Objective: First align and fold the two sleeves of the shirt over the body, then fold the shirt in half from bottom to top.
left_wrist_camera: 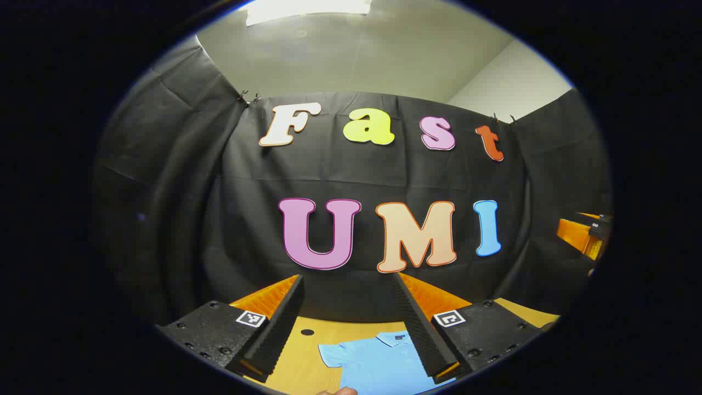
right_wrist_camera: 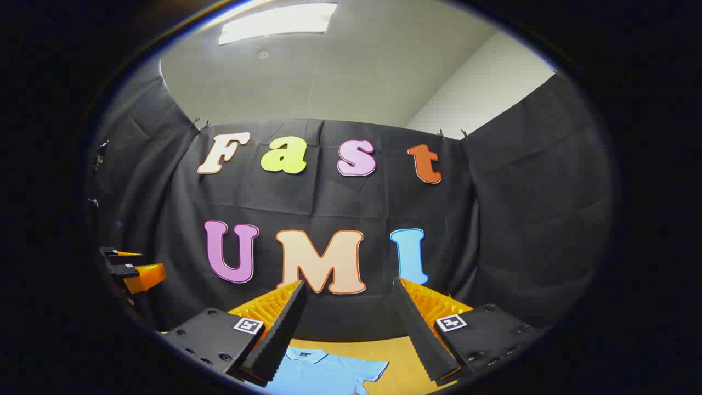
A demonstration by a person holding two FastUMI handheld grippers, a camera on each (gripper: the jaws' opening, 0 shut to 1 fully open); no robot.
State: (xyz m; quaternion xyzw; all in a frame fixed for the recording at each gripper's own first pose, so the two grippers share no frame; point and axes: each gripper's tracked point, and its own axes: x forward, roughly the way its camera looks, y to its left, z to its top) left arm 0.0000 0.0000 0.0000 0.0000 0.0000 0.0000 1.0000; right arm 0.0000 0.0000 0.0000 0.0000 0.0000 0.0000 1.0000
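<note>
Both tools raised above the unfolded shirt.
Left tool (left_wrist_camera: 351, 323) and right tool (right_wrist_camera: 348, 329), jaws spread and empty, hover over the shirt (left_wrist_camera: 378, 362), which lies flat below, collar toward the surface's (left_wrist_camera: 307, 351) far edge.

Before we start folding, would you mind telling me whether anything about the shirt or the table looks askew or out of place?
Nothing stands out. The light blue shirt lies flat on the wooden table, collar toward the booth wall, with a short sleeve spread out to each side. The left gripper and right gripper are both open above it, holding nothing.

Light-blue collared shirt (left_wrist_camera: 378, 362) flat on table, sleeves spread
</note>
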